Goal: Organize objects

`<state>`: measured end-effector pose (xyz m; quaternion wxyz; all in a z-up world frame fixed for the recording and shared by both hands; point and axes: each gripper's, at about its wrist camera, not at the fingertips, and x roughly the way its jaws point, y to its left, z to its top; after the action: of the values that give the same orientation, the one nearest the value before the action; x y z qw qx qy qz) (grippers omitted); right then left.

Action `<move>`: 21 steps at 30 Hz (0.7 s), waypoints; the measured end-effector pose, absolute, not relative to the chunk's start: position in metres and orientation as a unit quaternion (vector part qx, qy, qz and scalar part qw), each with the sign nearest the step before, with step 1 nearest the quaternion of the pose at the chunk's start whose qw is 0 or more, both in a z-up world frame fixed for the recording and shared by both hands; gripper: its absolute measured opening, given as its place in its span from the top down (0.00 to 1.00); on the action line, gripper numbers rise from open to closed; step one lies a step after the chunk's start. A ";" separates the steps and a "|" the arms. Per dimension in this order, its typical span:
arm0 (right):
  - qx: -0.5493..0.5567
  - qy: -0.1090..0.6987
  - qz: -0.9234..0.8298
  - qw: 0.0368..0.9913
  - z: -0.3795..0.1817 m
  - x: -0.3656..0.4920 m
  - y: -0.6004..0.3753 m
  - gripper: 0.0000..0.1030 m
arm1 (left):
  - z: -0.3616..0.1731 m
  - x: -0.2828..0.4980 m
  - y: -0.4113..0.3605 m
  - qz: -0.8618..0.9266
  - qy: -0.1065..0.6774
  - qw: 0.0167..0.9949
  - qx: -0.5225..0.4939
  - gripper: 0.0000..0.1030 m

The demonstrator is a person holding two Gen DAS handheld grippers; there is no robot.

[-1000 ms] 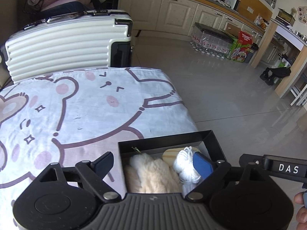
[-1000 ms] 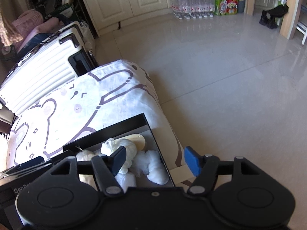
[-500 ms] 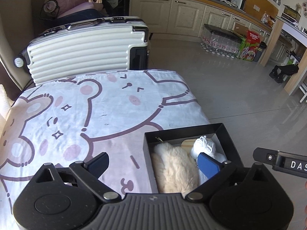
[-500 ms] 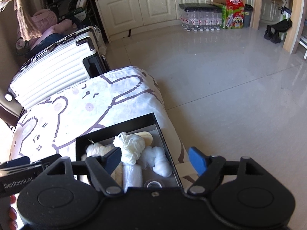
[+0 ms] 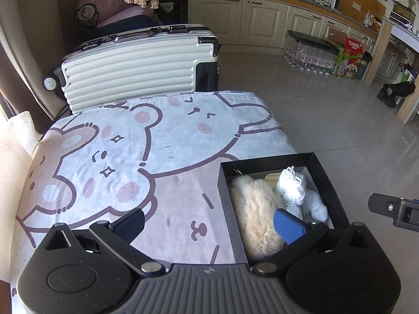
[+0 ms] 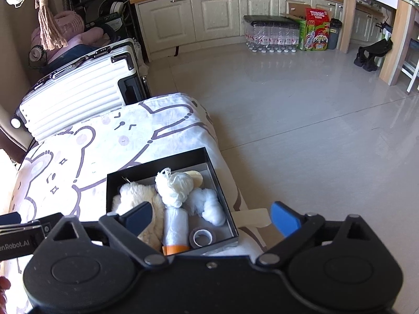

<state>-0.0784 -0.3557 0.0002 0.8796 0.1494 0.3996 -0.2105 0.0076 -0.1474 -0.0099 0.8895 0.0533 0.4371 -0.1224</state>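
Since a second ago both my views have pulled back and up: more of the bear-print white and pink bedsheet (image 5: 125, 157) and the ribbed cream hard-shell suitcase (image 5: 136, 70) now shows, and the shallow black rectangular box (image 6: 157, 168) sits whole in the right-wrist frame instead of half hidden. My right gripper (image 6: 212, 216), about half open then, has its jaws opening and now spread wide with nothing pressed between the pads; my left gripper (image 5: 209, 221) is opening too, wide and empty. The box lies at the lower centre of the right view, on the sheet near the bed's right edge. Inside it, from largest: a cream fluffy plush piece (image 6: 136, 196) at the left, a clear rolled plastic bag bundle with an orange band (image 6: 176, 226), a white ball of yarn (image 6: 175, 185), a white knotted cloth wad (image 6: 209, 206), and a small grey tape roll (image 6: 202, 236) in the near right corner. Both grippers tilt downward, above the box's near side.
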 end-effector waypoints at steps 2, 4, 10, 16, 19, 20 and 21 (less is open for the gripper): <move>0.147 0.400 -0.211 0.880 0.001 -0.082 -0.354 0.00 | -0.009 0.004 -0.145 -0.121 0.437 0.889 0.055 0.00; 0.142 0.401 -0.209 0.881 0.002 -0.084 -0.352 0.00 | -0.007 0.001 -0.143 -0.119 0.437 0.890 0.058 0.00; 0.128 0.403 -0.205 0.883 0.004 -0.089 -0.346 0.00 | -0.002 -0.005 -0.139 -0.114 0.434 0.891 0.067 0.00; 0.119 0.403 -0.200 0.885 0.008 -0.091 -0.341 0.00 | 0.001 -0.006 -0.132 -0.112 0.435 0.891 0.060 0.00; 0.113 0.404 -0.201 0.885 0.009 -0.090 -0.337 0.00 | 0.003 -0.006 -0.129 -0.109 0.433 0.893 0.060 0.00; 0.109 0.404 -0.201 0.885 0.009 -0.089 -0.336 0.00 | 0.003 -0.006 -0.128 -0.108 0.433 0.893 0.059 0.00; 0.106 0.405 -0.202 0.886 0.009 -0.089 -0.334 0.00 | 0.004 -0.006 -0.126 -0.108 0.433 0.893 0.058 0.00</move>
<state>-0.0890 -0.3344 0.0092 0.8855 0.1060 0.4049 -0.2015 -0.0064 -0.1260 0.0038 0.8931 0.0581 0.4328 -0.1082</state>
